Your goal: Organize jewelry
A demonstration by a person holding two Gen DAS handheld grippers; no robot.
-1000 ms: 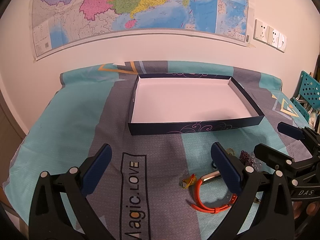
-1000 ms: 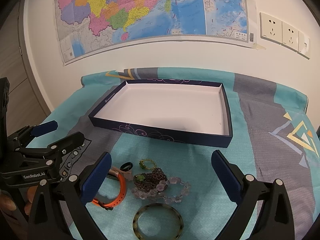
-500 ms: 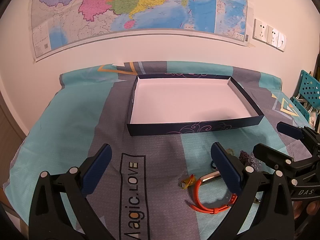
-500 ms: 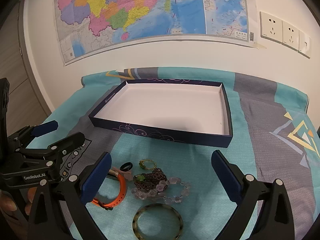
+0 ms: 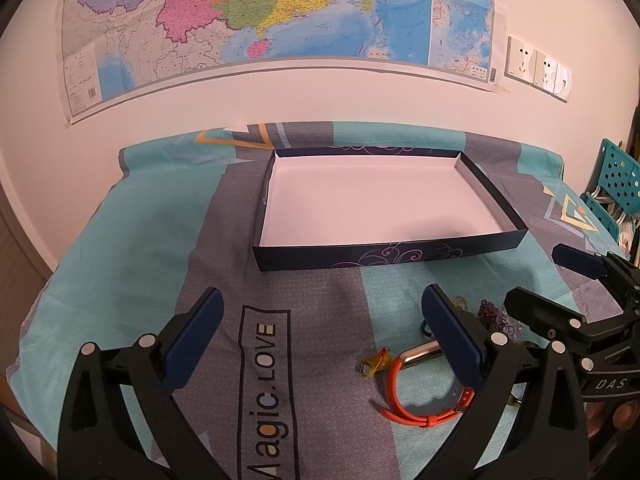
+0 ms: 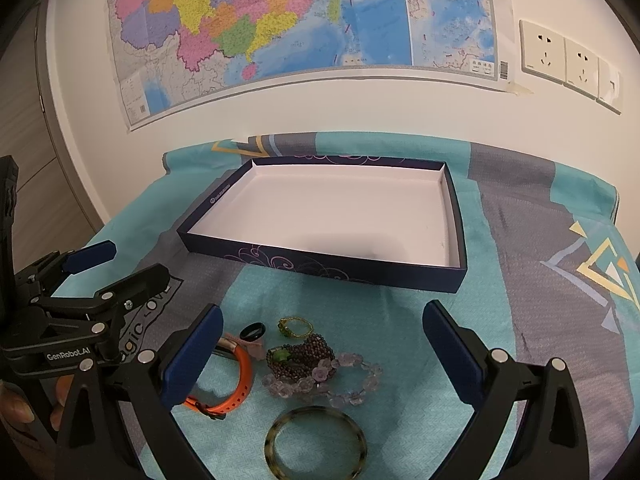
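Note:
A dark blue box (image 5: 496,200) (image 6: 456,216) with a white inside lies empty on the patterned cloth. In front of it is a pile of jewelry: an orange wristband (image 6: 242,380) (image 5: 404,408), a mottled bangle (image 6: 316,444), a clear bead bracelet (image 6: 352,384), a dark bead piece (image 6: 308,356), a gold ring (image 6: 294,326), a black ring (image 6: 254,330) and a small yellow piece (image 5: 374,362). My left gripper (image 5: 324,336) is open and empty, left of the pile. My right gripper (image 6: 322,354) is open and empty, above the pile.
The cloth (image 5: 160,240) covers a table against a white wall with a map (image 5: 260,12). Wall sockets (image 6: 568,64) are at the right. A teal perforated rack (image 5: 616,184) stands beyond the table's right edge. A wooden cabinet (image 6: 36,160) is at the left.

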